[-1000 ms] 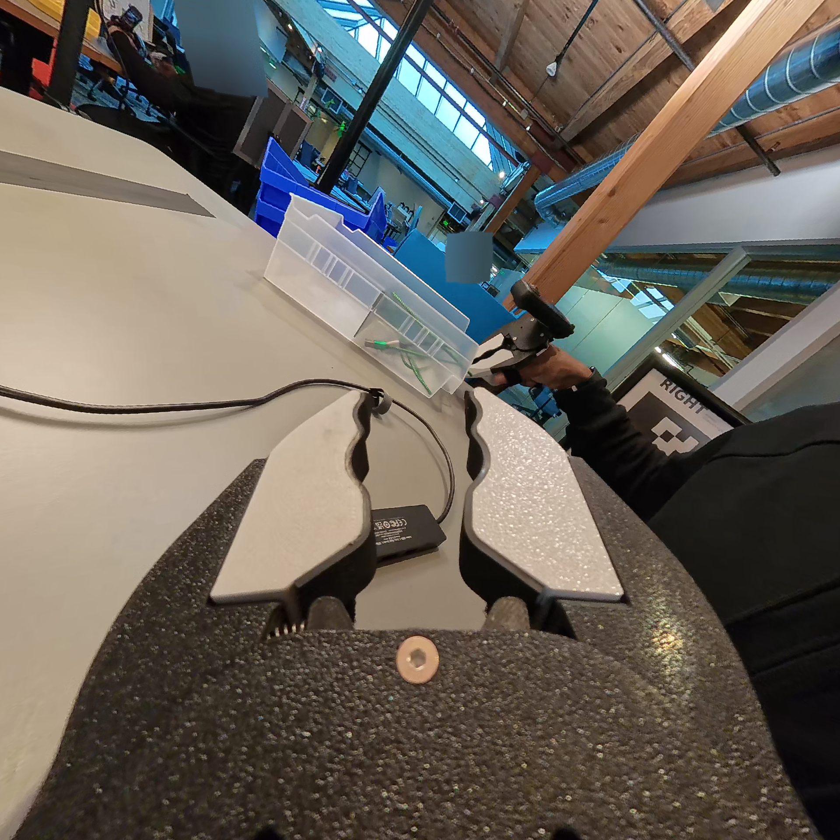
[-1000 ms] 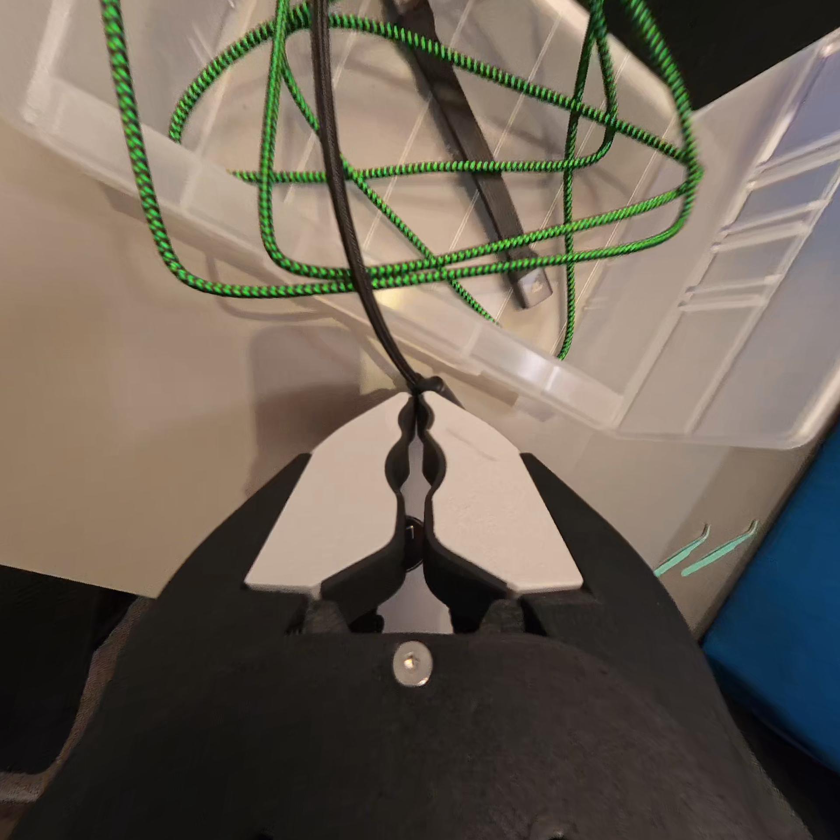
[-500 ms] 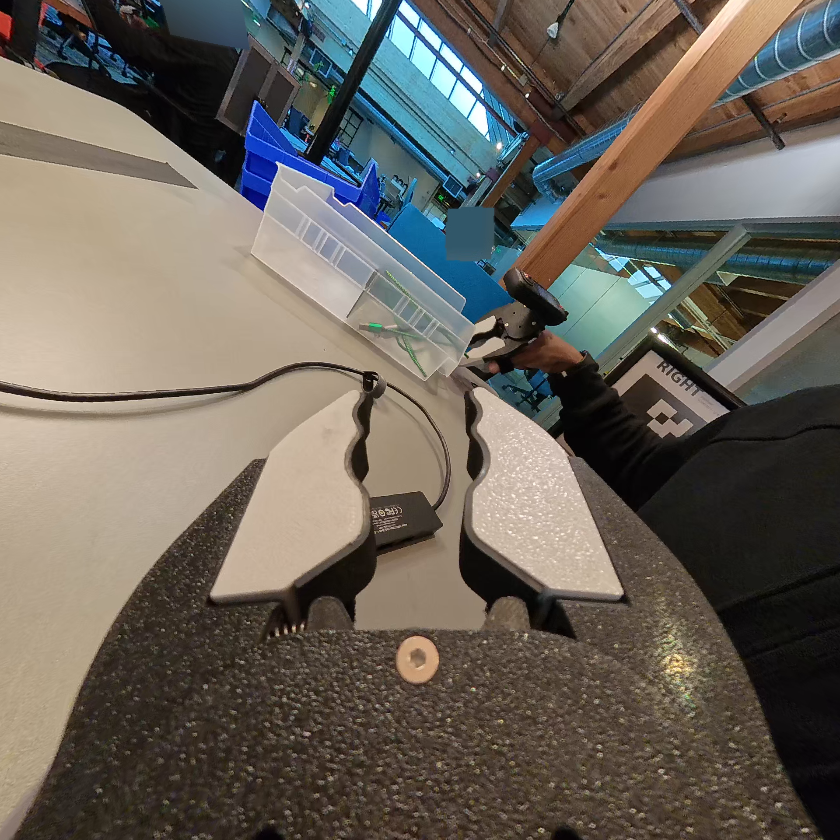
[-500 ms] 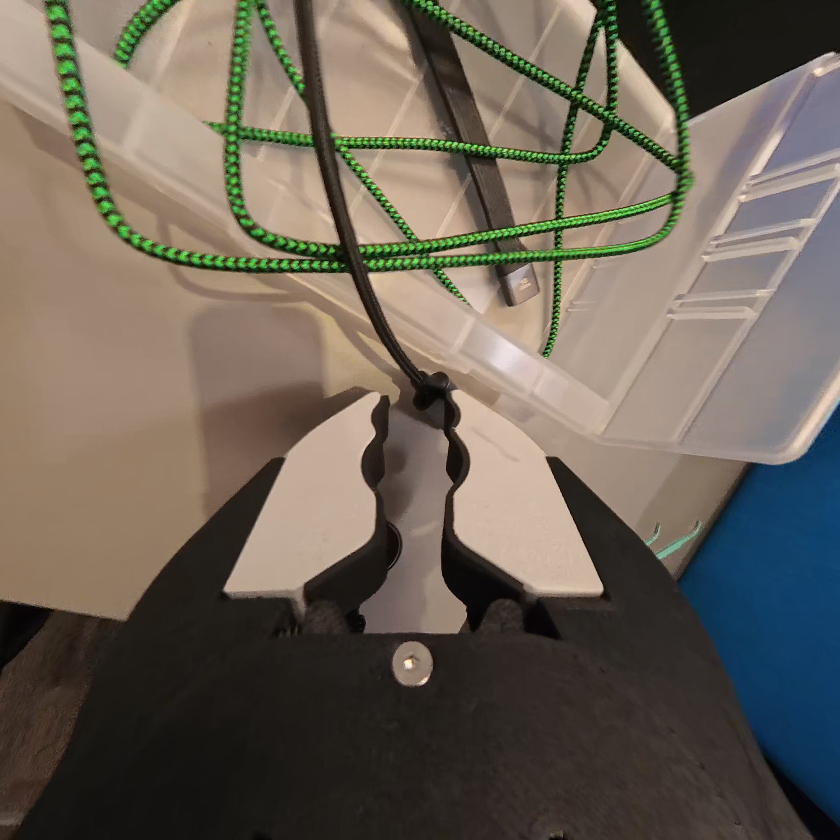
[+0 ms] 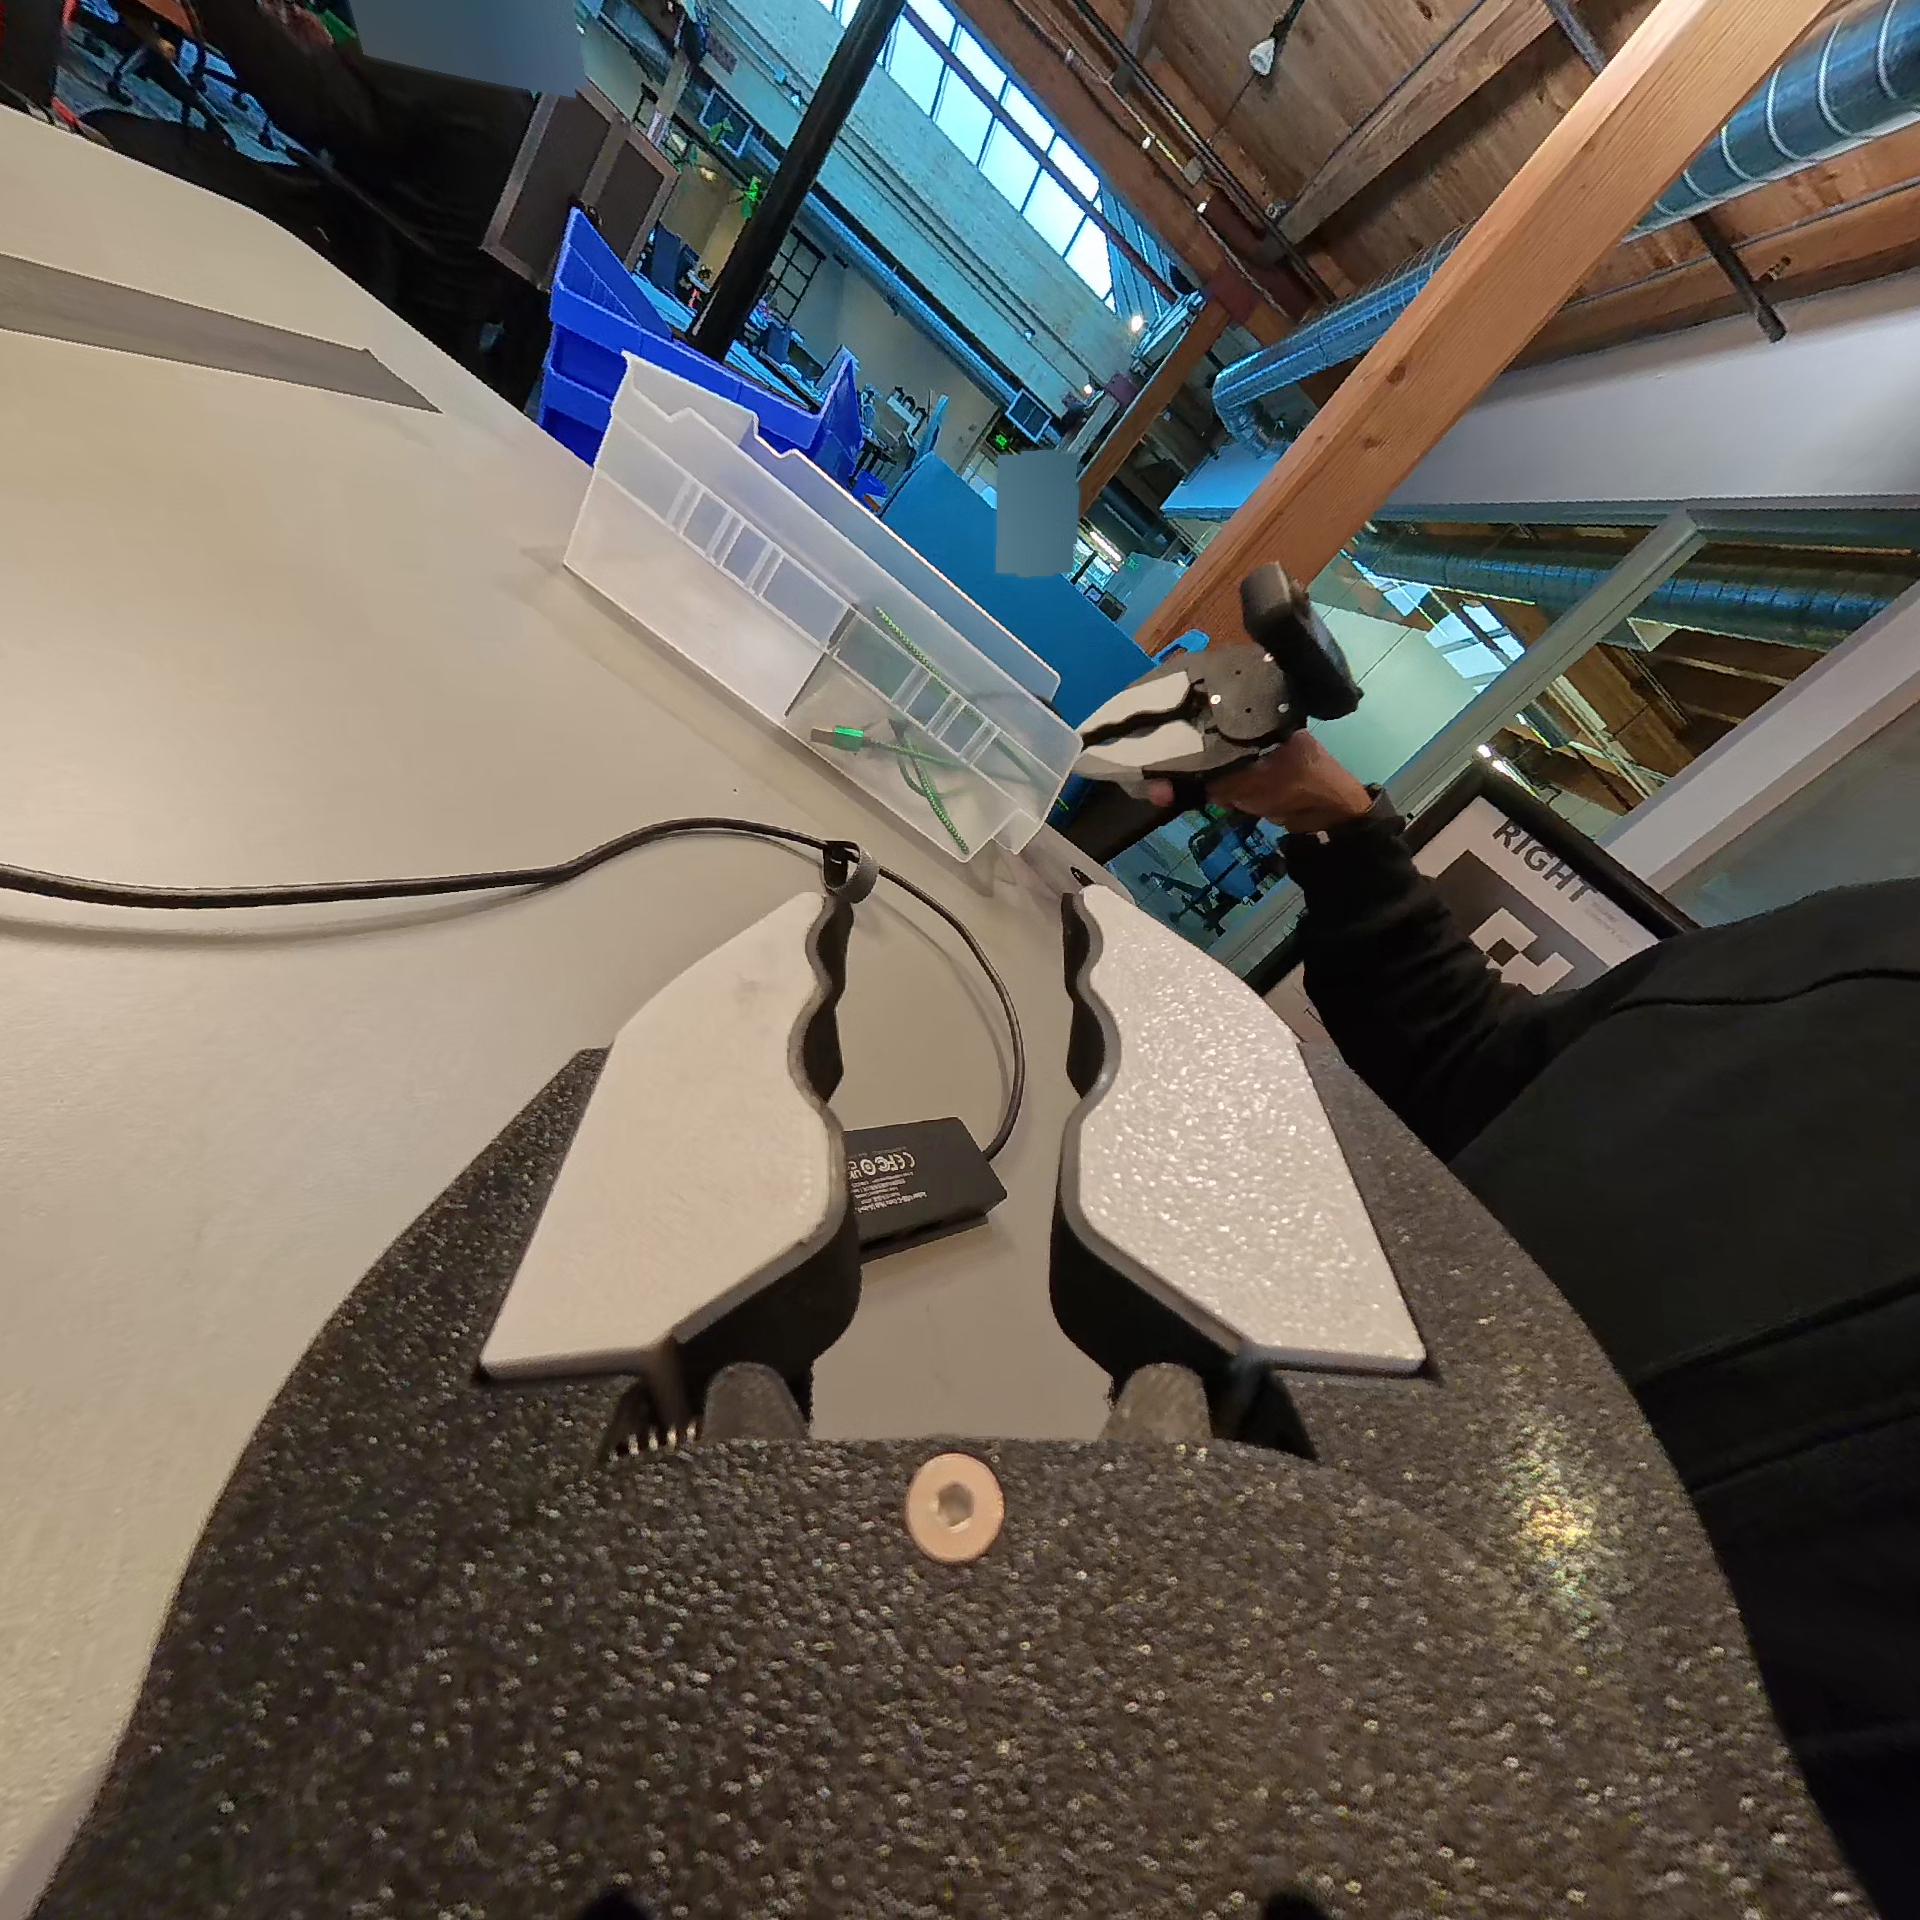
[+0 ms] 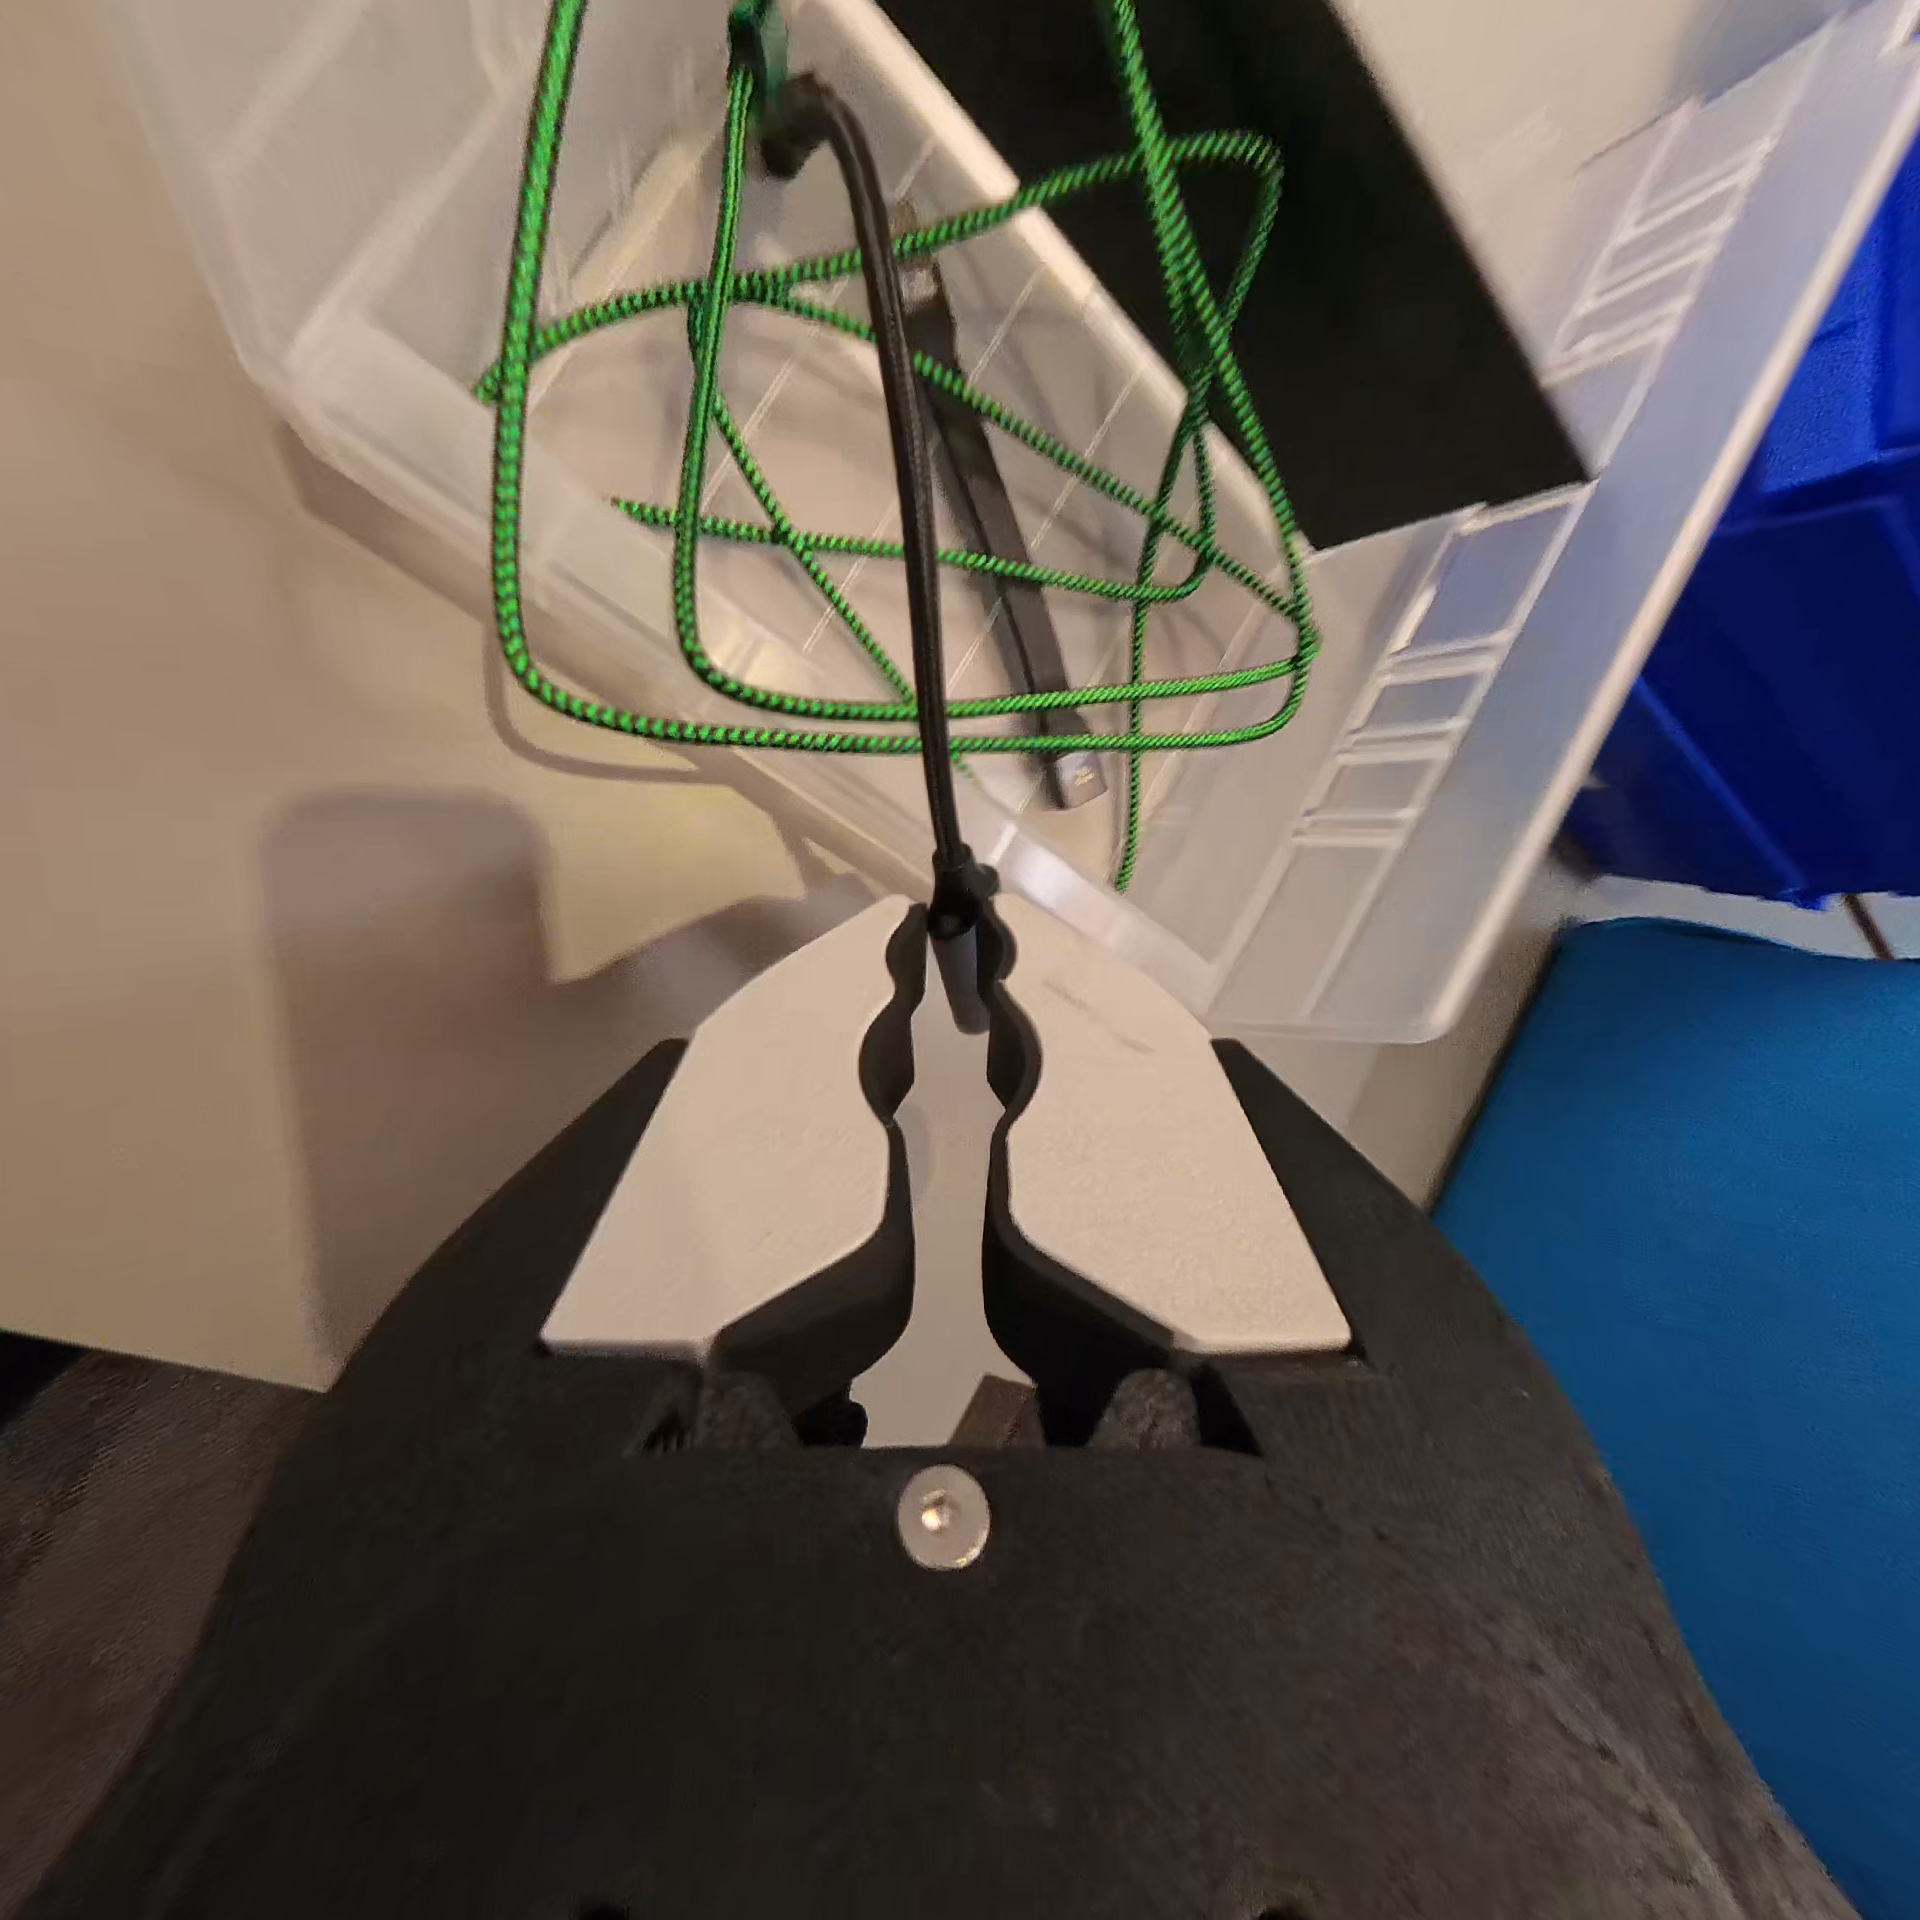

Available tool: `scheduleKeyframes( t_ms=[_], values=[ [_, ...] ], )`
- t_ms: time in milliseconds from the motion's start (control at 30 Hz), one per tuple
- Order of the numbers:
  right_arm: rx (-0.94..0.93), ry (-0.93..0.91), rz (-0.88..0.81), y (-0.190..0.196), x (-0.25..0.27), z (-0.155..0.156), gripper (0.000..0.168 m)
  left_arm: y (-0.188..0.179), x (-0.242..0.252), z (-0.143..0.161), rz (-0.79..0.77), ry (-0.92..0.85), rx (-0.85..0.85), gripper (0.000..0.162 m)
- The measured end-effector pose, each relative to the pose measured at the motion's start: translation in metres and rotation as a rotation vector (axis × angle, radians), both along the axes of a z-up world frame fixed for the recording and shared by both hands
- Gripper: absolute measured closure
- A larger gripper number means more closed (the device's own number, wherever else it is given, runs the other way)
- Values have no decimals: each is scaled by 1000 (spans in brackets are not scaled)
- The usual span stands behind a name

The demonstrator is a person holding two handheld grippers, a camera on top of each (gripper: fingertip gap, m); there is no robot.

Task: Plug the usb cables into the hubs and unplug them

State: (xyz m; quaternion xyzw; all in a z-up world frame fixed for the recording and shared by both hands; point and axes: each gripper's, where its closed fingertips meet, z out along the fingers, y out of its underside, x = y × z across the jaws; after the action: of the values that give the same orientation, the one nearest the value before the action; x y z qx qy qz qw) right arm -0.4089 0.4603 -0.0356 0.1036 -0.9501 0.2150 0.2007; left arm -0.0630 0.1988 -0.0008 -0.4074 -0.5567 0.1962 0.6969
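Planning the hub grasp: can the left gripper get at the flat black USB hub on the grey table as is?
Probably yes. The left gripper is open, and the flat black USB hub lies on the grey table between its fingers, with only its thin black cable curving nearby.

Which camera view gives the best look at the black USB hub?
The left wrist view: the black USB hub lies flat on the table between the left gripper's open fingers. The right wrist view doesn't show it.

Small printed markings stood on the black hub between the left jaws; a worded placard lay right of them.
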Motion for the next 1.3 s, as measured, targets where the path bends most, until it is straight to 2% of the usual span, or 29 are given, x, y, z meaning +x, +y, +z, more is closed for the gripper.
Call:
scheduleKeyframes(
  t_ms=[133, 200, 300, 367, 433, 533, 667, 800, 900, 1100, 1200, 1300],
  values=[
    [-62, 79, 49, -25, -7, 28, 161, 1, 0, 0, 0, -1, -5, 122],
    [-79, 78, 68, -40, -14, 30, 161, 1, 0, 0, -1, -4, -6, 122],
    [15, 40, 36, -46, -35, 5, 160, 2, 0, -1, -1, -7, -14, 122],
    [117, 11, -12, -37, -53, -16, 151, 2, 0, -1, 0, -7, -17, 122],
    [138, -23, -31, -34, -60, -18, 146, 2, 0, -1, 0, -6, -14, 122],
    [81, -74, -35, -36, -59, -3, 141, 1, 0, 0, -3, -4, -5, 122],
    [14, -21, -37, -40, -54, 28, 140, -1, 0, 1, 4, 0, -4, 122],
    [-112, -76, 85, -73, 7, 55, 138, -7, 2, 1, 35, -2, -32, 122],
    [-183, -218, 201, -108, 87, 52, 132, -16, 4, 3, 85, 1, -54, 121],
    [-131, -550, 355, -150, 253, -15, 107, -28, 9, 8, 150, 12, -84, 121],
    [-89, -538, 379, -165, 296, -48, 97, -30, 10, 8, 157, 14, -82, 121],
    [-61, -551, 402, -176, 321, -63, 95, -32, 11, 8, 158, 15, -73, 121]
  ],
)
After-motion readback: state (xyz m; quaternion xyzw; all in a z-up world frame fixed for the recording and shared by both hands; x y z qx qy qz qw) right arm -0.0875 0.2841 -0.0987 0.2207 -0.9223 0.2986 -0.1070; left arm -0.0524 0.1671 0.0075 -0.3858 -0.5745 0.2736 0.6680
